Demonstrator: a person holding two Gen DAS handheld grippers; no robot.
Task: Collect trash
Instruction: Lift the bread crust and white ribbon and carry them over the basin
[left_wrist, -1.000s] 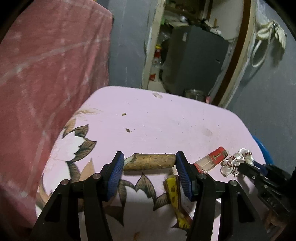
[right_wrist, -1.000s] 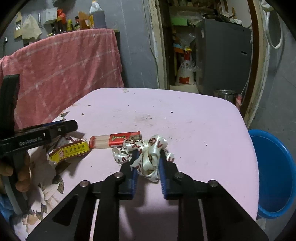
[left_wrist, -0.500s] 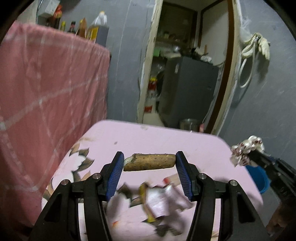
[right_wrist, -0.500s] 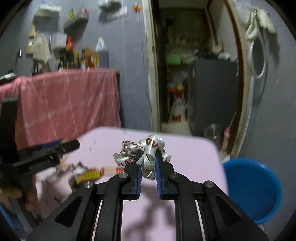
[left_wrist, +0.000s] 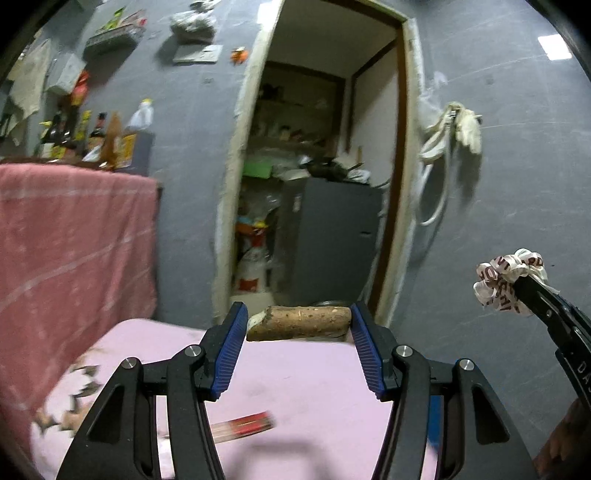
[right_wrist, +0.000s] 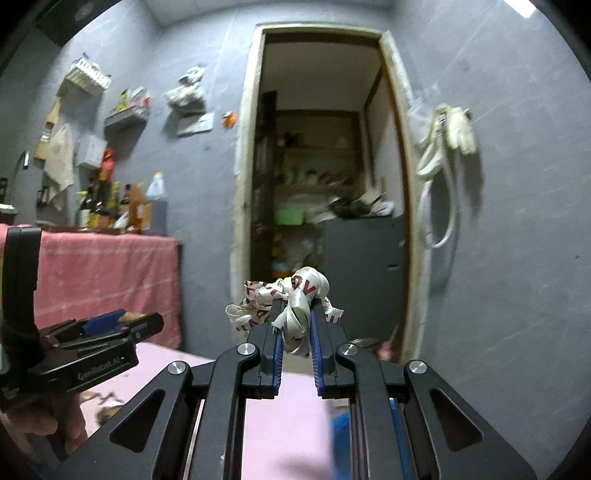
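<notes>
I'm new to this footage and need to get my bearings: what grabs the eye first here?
The left gripper holds a brown stick-like piece of trash crosswise between its blue pads, lifted above the pink tablecloth. The right gripper pinches a crumpled white ribbon with red lettering, raised in front of the open doorway. A red packet lies blurred on the cloth.

1. 2 grippers: left gripper (left_wrist: 298, 325), right gripper (right_wrist: 295, 325).
2. 1 brown stick piece (left_wrist: 299, 322).
3. 1 crumpled ribbon (right_wrist: 286, 302).
4. 1 red-ended packet (left_wrist: 243, 427).
5. 1 pink table (left_wrist: 295, 380).
6. 1 pink cloth (left_wrist: 70, 240).
</notes>
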